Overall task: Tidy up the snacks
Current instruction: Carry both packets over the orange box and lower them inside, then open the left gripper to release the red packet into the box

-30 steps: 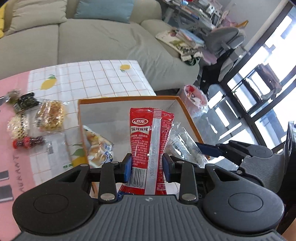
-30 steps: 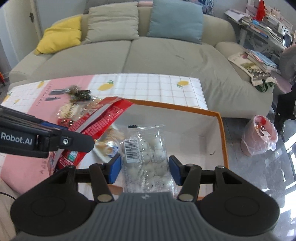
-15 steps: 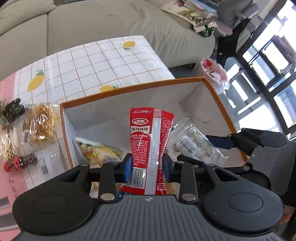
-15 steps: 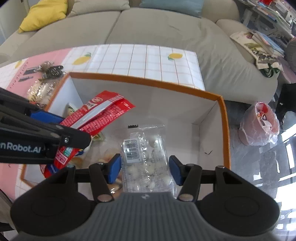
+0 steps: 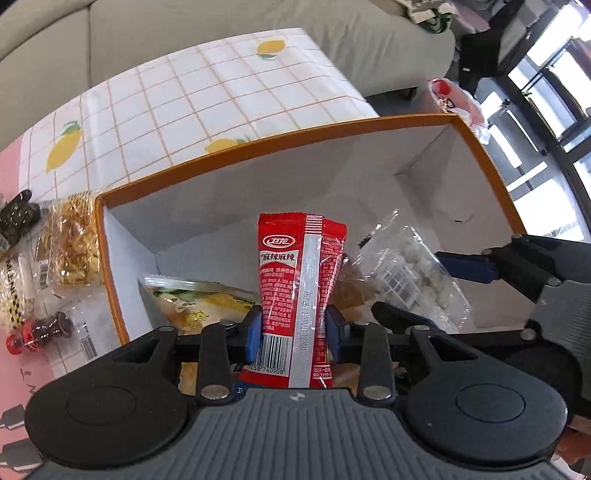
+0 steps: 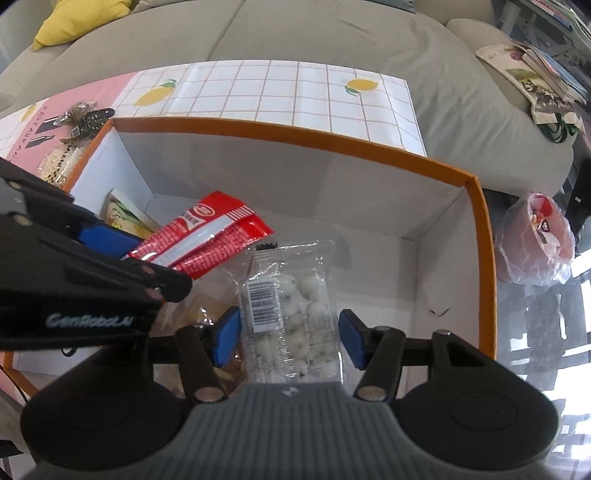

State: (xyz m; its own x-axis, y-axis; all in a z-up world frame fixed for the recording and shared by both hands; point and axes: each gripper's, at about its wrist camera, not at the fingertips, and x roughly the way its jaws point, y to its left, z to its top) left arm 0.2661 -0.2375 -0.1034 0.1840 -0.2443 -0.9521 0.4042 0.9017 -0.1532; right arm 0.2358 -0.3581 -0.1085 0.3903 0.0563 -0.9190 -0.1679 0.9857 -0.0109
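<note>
The left gripper is clamping a red snack packet between its blue pads, holding it upright over the open box, whose rim is orange and whose inner walls are white. In the right wrist view the same packet is lying slanted across the left half of the box, with the left gripper's arm crossing in front of it.

The right gripper is reaching into the box with its blue pads spread wide on either side of a clear bag of white candies; the pads are standing apart from the bag's edges, so it is open and not pinching the bag. The bag is sitting near the middle of the box floor, just right of the red packet.

A yellow-green snack pack is lying in the near left corner of the box, partly hidden behind the left gripper. Outside the box, on the left of the surface with its lemon-print checked cloth, a bag of golden snacks is lying just beside the box wall, with smaller dark wrapped sweets nearer. A grey sofa is standing beyond the far edge, and a pink bin bag is sitting on the floor to the right.
</note>
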